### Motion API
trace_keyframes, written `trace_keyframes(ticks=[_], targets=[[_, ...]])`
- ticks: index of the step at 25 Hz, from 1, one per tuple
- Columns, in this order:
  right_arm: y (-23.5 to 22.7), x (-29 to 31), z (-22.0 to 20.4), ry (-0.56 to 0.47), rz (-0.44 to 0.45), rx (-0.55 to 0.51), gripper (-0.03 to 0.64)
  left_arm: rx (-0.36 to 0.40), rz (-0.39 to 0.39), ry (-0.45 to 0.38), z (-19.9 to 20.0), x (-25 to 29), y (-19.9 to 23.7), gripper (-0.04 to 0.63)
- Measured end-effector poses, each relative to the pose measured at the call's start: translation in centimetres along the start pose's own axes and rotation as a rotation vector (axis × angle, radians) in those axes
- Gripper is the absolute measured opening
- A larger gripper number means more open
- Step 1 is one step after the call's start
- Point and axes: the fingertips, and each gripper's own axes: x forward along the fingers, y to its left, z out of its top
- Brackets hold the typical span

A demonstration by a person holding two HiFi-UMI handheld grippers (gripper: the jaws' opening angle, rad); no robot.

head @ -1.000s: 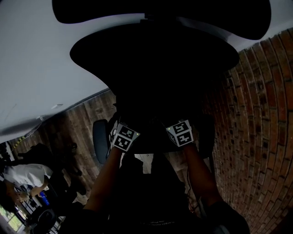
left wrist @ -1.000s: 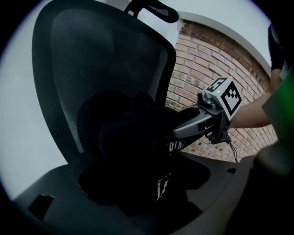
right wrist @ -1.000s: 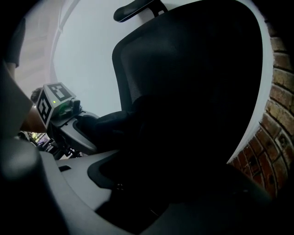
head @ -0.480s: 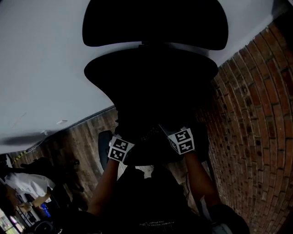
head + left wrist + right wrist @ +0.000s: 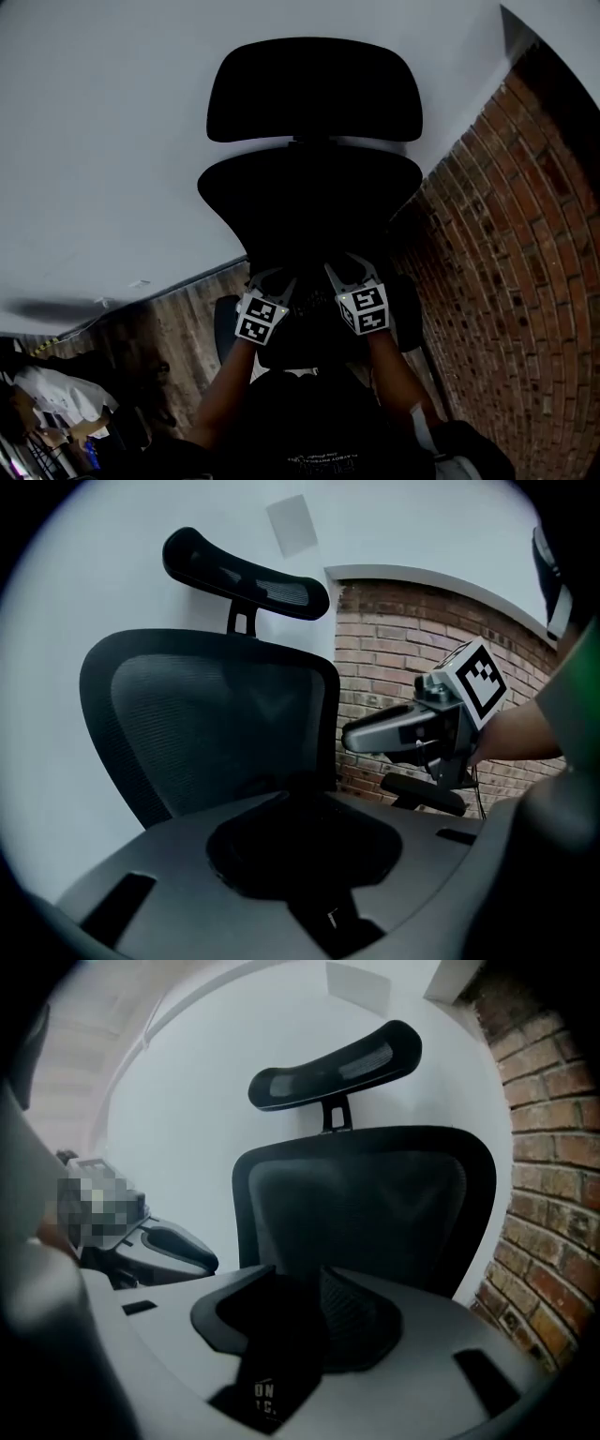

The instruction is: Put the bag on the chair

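Right gripper view: my right claw (image 5: 300,1326) has just been closing and now pinches the bag (image 5: 267,1393), black cloth with some print on it bunched between the jaws. The chair (image 5: 375,1204) stands straight ahead, its back facing me. Left gripper view: my left claw (image 5: 305,855) has likewise just been closing. A dark wad of the bag fills the gap between its jaws, so I take it as gripped too, though black on black hides the detail. Head view: both claws sit level with each other and near together, up in front of the chair back. The bag hangs dark beneath them, and the seat I can't make out. To do this well I'd hold both grips firm and even and carry the bag over the middle of the seat. I'd lower it until it rests and only then let go, so it can't slump off the front.
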Motion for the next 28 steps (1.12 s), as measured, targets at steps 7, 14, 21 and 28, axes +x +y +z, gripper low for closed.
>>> trace_keyframes(ticks=[7,14,21,28], targets=[[0.8,-0.7,2.8,-0.025,0.011,-0.034,0.02,-0.04,0.031,-0.109,4.1,-1.0,1.3,0.011],[1.3,-1.4,5.0,-0.072,0.002,-0.094,0.018,-0.046,-0.02,-0.194,7.3,-2.1,1.3,0.011],[0.9,-2.6,7.8,-0.134,-0.008,-0.118,0.017,-0.043,-0.032,-0.237,9.9,-2.8,0.9,0.011],[1.1,-2.8,9.1,-0.164,0.004,-0.117,0.018,-0.043,-0.021,-0.258,11.0,-3.5,1.1,0.011]])
